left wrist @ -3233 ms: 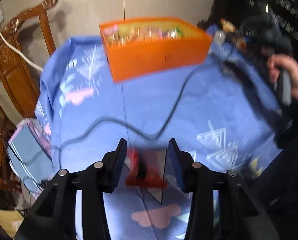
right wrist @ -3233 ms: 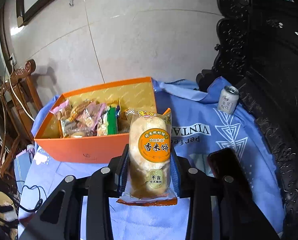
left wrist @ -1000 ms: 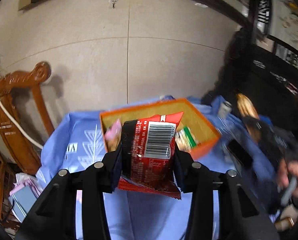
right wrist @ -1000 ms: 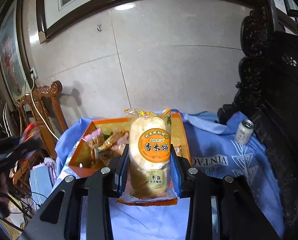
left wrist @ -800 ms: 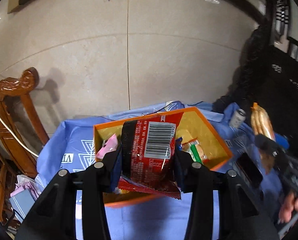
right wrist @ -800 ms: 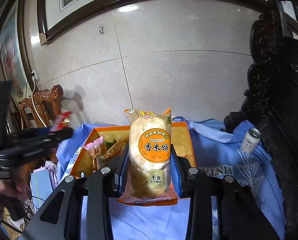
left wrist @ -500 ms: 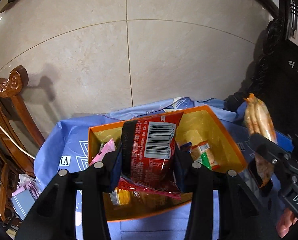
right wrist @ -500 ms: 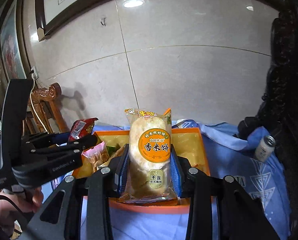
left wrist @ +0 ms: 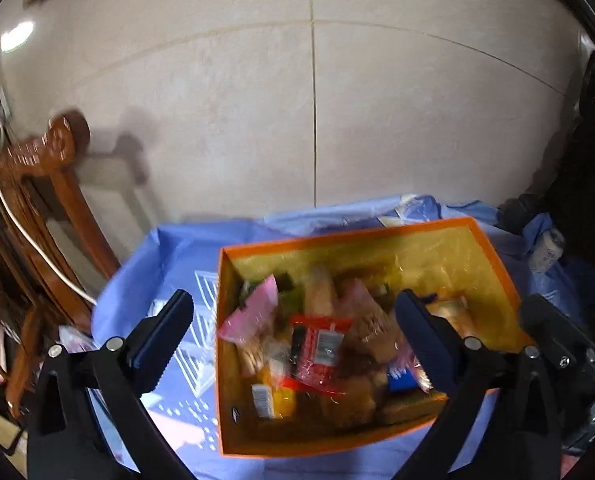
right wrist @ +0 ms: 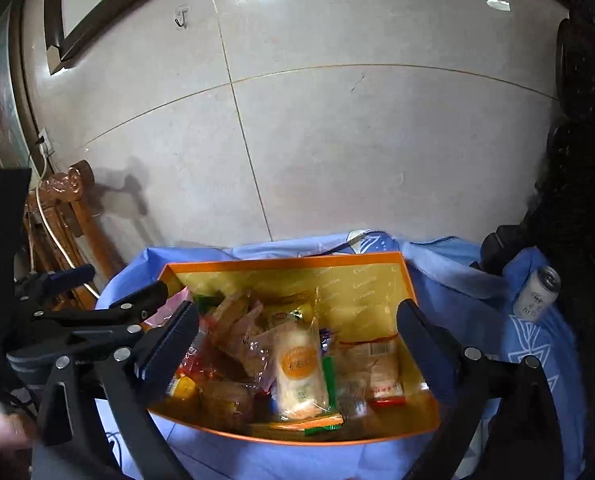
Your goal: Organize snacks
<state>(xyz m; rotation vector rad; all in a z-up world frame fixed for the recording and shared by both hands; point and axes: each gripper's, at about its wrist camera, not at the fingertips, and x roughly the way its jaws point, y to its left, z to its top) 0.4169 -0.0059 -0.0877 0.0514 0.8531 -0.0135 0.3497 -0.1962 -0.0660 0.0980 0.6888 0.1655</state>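
Note:
An orange box (left wrist: 493, 256) with a yellow lining sits on the blue cloth and holds several wrapped snacks. It also shows in the right wrist view (right wrist: 407, 276). My left gripper (left wrist: 293, 328) is open above the box, and the red snack bag (left wrist: 317, 354) lies in the pile below it. My right gripper (right wrist: 297, 344) is open above the box, and the rice cracker pack (right wrist: 299, 368) lies in the box below it. The left gripper's body is visible at the left of the right wrist view.
A drink can (right wrist: 537, 292) stands on the blue cloth (right wrist: 457, 276) at the right, also seen in the left wrist view (left wrist: 545, 250). A carved wooden chair (left wrist: 45, 216) with a white cable stands at the left. A tiled wall is behind; dark furniture is at the right.
Both grippers have opened over the box. The red bag has dropped from the left gripper and the rice cracker pack from the right gripper into the box.

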